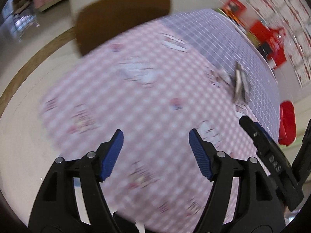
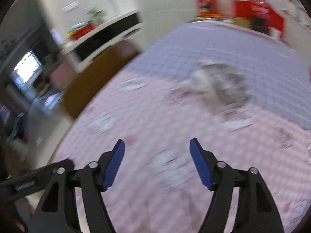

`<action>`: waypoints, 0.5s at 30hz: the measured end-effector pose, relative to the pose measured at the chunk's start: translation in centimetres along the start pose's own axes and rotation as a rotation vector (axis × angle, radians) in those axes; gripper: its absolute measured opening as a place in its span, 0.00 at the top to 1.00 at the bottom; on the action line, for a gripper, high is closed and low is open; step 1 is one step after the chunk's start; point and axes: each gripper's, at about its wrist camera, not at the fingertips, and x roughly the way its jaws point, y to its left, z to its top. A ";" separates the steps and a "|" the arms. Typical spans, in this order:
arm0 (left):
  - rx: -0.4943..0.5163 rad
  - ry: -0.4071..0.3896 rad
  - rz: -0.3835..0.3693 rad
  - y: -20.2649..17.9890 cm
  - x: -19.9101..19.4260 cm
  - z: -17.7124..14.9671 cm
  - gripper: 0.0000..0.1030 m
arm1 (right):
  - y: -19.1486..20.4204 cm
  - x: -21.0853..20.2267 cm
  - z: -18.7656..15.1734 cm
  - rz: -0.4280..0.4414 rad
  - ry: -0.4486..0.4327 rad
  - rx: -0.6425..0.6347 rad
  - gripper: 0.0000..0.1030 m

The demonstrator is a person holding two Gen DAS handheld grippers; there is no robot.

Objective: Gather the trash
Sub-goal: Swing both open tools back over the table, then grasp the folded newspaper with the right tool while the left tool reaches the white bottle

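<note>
**Both hand-held grippers wide and empty above a checked counter, crumpled trash lying farther off**

Seen from the left wrist, the left hand-held gripper (image 1: 156, 134) stands wide, its blue pads well apart with nothing between them. Below it spreads the pink checked cloth (image 1: 120, 104) on the counter, printed with small blurred motifs. To the right the pink gives way to a lavender grid cloth (image 1: 223, 38), and at their meeting sits the crumpled trash (image 1: 240, 85), grey and white, seen edge-on and well apart from the pads. Only this view shows the black body of the other tool (image 1: 272, 159) coming in at the lower right, and a red object (image 1: 287, 122) past the counter's right edge. Past the far edge of the counter stands a brown chair back (image 1: 120, 17), and a pale floor (image 1: 17, 136) with a wooden strip curves along the left.

From the right wrist, the right hand-held gripper (image 2: 157, 142) is likewise wide and holds nothing. At its lower left a black tool part (image 2: 29, 182) reaches into the picture. Here the trash (image 2: 219, 83) shows broader, a blurred grey-white heap on the border of the pink cloth (image 2: 145, 120) and the lavender cloth (image 2: 243, 44), ahead and to the right of the pads and not touching them. This view alone shows the room's left side: a bright window (image 2: 25, 71), a white shelf unit (image 2: 108, 31) with a dark opening, and a small green plant (image 2: 96, 14) on top. Red boxes (image 2: 258, 13) stand past the counter's far edge, against a pale wall. Both pictures are heavily smeared.
</note>
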 end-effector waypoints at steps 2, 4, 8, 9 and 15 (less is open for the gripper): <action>0.033 0.023 -0.003 -3.0 2.4 1.3 0.33 | -3.0 0.9 1.0 -0.065 -0.030 0.012 0.29; 0.048 0.032 -0.003 -5.1 4.2 2.3 0.33 | -4.9 2.3 2.2 -0.108 -0.064 0.016 0.25; 0.052 0.049 -0.001 -8.1 7.6 4.8 0.33 | -6.5 6.0 4.1 -0.166 -0.093 -0.019 0.23; 0.051 0.054 0.001 -8.5 8.4 5.2 0.33 | -6.4 7.1 4.4 -0.201 -0.101 -0.054 0.23; 0.045 0.092 0.006 -9.3 11.6 6.9 0.33 | -7.2 12.5 4.8 -0.342 -0.084 -0.178 0.21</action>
